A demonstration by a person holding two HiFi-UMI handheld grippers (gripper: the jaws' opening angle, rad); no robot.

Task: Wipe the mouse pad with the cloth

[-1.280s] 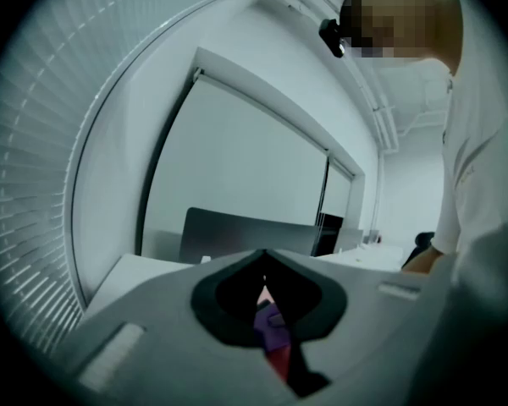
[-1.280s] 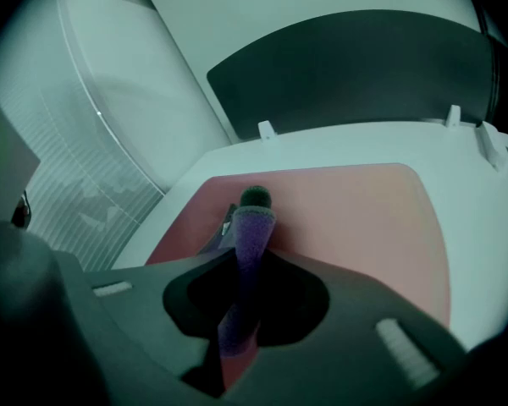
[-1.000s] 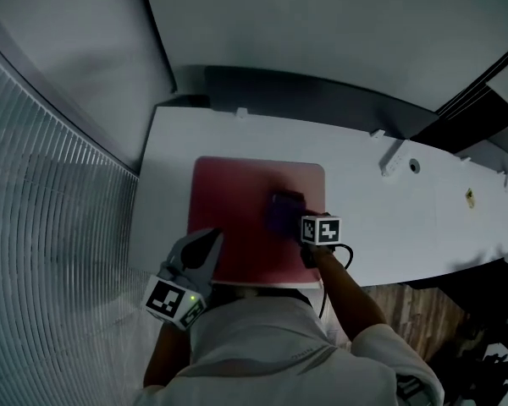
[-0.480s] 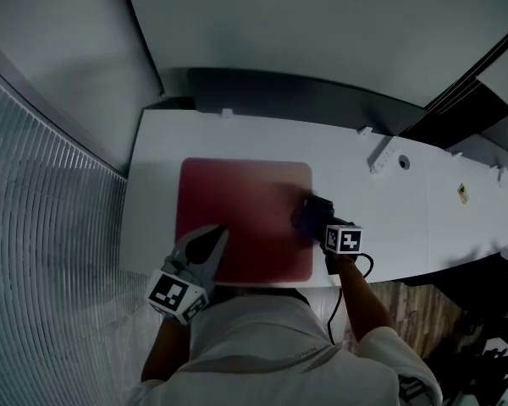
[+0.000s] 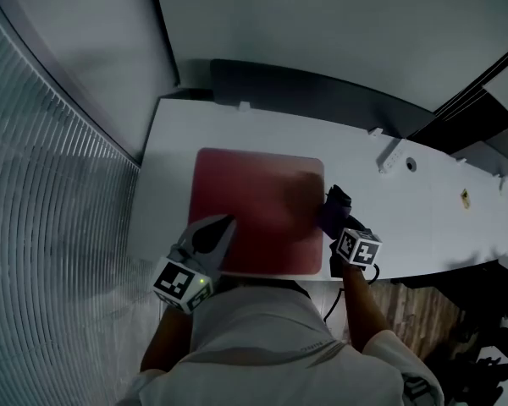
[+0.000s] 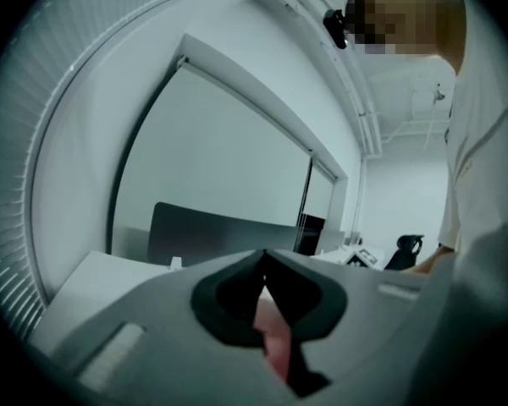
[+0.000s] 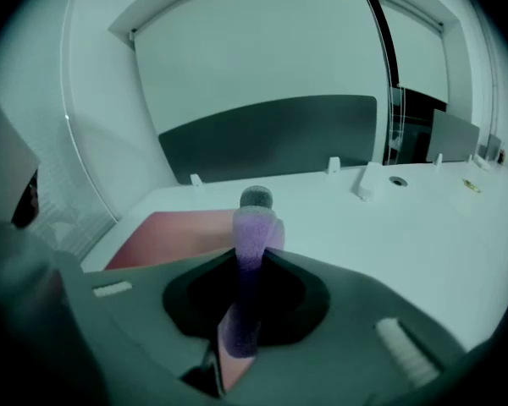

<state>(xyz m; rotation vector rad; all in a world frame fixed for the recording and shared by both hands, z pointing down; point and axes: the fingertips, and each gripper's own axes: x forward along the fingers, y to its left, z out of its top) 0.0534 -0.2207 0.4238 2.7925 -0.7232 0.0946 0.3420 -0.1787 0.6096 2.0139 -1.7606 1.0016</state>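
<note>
Fingers of the right gripper point(image 7: 252, 260) are clamped on the purple cloth point(image 7: 252, 227), which sits at the right edge of the red mouse pad point(image 5: 254, 201) on the white counter point(image 5: 173, 155). The left gripper point(image 5: 224, 224) has its fingers closed and empty over the pad's near-left part, possibly pinning it. Press the cloth flat and stroke leftward with even pressure.

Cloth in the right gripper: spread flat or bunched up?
Bunched. The purple cloth stands as a narrow wad pinched between the jaws of the right gripper, as that gripper's own view shows.
</note>
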